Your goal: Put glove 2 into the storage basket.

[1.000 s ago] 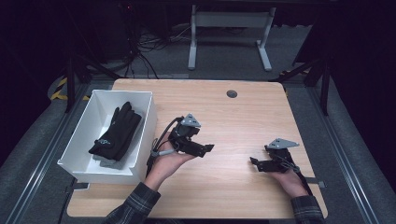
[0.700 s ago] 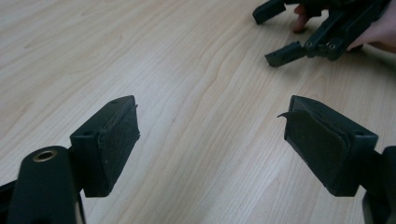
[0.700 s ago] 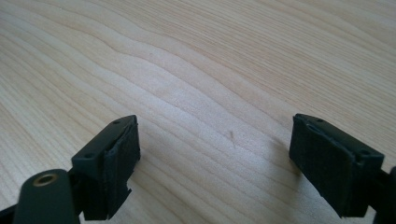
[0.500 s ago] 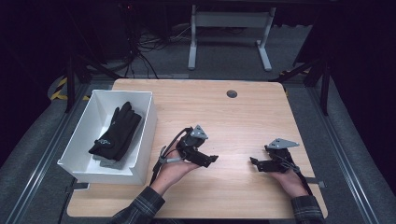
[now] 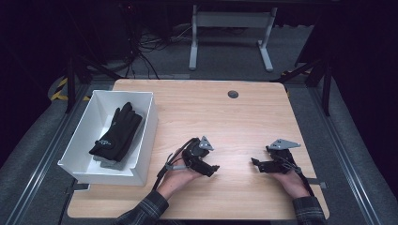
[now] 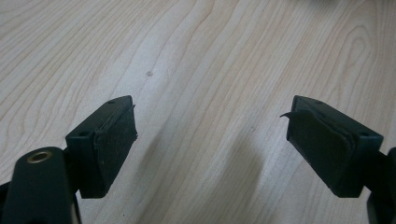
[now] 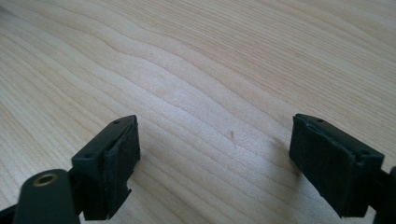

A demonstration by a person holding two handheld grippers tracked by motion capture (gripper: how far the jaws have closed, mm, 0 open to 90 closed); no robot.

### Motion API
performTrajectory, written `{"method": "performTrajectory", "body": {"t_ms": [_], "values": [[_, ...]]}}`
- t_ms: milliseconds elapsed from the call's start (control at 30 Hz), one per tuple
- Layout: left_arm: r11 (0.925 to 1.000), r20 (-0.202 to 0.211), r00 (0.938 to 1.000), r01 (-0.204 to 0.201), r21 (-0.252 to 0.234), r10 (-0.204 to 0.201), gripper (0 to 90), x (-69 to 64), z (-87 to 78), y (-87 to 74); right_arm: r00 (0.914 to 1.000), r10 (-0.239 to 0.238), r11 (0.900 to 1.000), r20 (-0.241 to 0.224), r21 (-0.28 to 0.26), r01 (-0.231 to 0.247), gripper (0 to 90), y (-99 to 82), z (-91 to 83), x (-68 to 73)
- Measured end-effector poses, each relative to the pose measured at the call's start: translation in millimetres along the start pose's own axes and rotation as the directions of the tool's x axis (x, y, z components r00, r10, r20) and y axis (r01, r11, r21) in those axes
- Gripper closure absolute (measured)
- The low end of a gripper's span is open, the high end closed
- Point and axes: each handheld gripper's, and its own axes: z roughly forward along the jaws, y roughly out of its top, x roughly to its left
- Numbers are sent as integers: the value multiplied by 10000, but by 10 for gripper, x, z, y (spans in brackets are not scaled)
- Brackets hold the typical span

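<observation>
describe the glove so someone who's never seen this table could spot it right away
Start at the wooden table and look to its left edge, where a white rectangular bin sits. The black glove lies inside it, fingers pointing to the far end, on top of something grey. It is the only dark, soft item in the bin; both grippers sit apart on the bare tabletop.

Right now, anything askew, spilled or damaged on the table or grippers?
One small thing: the pad on one jaw of the left gripper looks frayed, its top edge peeling. The black glove lies tidy in the white bin. Nothing spilled on the table.
</observation>
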Motion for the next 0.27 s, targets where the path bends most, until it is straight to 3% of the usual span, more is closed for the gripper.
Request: {"method": "performTrajectory", "body": {"t_ms": [267], "values": [[9998, 28, 10000, -38, 214, 37, 162, 8, 39, -32, 10000, -40, 10000, -16, 13, 40, 163, 0, -1, 2]]}}
